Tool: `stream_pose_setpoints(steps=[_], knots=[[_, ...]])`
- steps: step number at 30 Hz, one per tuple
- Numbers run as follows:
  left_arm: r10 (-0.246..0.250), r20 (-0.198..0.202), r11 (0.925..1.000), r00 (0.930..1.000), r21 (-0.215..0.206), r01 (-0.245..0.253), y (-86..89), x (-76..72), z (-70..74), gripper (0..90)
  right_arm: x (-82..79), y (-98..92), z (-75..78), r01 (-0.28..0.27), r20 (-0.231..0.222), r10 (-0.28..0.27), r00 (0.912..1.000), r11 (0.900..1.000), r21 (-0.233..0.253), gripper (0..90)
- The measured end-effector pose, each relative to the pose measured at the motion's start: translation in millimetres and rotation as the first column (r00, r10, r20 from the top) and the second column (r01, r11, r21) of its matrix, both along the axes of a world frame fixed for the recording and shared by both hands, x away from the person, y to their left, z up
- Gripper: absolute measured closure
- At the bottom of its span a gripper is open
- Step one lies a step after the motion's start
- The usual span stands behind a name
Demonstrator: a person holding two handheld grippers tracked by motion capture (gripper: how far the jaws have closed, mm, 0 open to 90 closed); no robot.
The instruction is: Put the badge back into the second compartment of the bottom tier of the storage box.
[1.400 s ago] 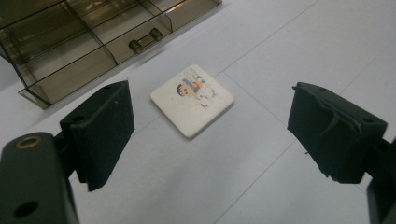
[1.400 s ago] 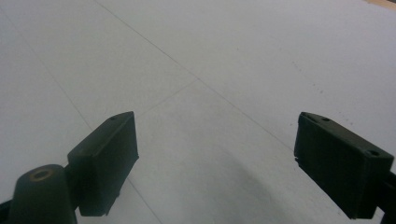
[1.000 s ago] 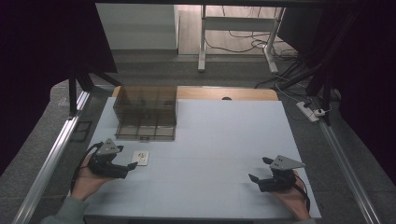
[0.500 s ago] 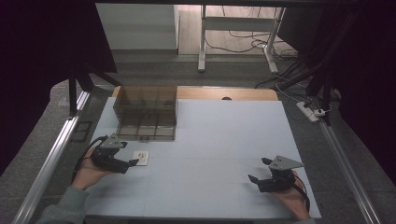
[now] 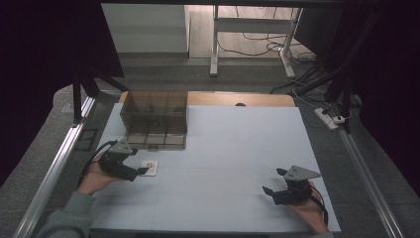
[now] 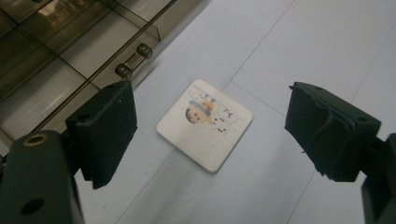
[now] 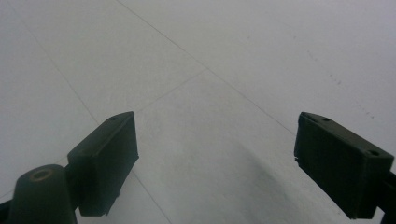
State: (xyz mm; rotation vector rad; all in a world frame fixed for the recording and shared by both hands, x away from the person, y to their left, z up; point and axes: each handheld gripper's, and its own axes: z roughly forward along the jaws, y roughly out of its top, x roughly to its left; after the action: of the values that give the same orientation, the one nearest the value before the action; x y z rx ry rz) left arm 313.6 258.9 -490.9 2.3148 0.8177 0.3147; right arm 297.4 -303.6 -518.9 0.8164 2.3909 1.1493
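— What is the left hand working at?

— The left gripper (image 5: 141, 170) hangs over the near-left part of the white tabletop (image 5: 237, 148), its fingers (image 6: 105, 130) spread wide with nothing between them. A small square card (image 6: 204, 123) lies flat on the tabletop just beyond the tips, in line with the gap in the left gripper view, and not touched by either finger.

— What does the card look like?

— White, with rounded corners and a small coloured cartoon figure printed on its face. In the high view it sits as a pale square (image 5: 149, 167) just right of the left gripper, on the near side of the box.

— Which box?

— A smoky, see-through compartment box (image 5: 156, 119) standing at the far left of the tabletop, divided into a grid of cells. Its near edge lies close to the card but apart from it — two small round knobs (image 6: 133, 59) on that edge show in the left gripper view.

— And the other hand?

— The right gripper (image 5: 273, 181) rests low at the near right of the tabletop, well apart from the card and the box. Its fingers (image 7: 108, 161) are also spread, holding nothing, with bare white surface beneath them.
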Motion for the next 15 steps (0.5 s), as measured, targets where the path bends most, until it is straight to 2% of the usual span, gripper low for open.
stream_pose_setpoints(steps=[7,15], knots=[[-0.041,-0.037,0.9991,0.9985,0.013,0.042,-0.4,9.5,-6.2,16.7,0.0,0.3,-0.4,0.001,-0.005,-0.001,1.0,1.0,-0.002,13.6],[-0.08,-0.053,0.9962,0.9954,0.03,0.082,-3.4,16.5,-8.9,16.9,0.4,0.5,-1.3,-0.002,-0.009,0.002,1.0,1.0,-0.01,13.6]])
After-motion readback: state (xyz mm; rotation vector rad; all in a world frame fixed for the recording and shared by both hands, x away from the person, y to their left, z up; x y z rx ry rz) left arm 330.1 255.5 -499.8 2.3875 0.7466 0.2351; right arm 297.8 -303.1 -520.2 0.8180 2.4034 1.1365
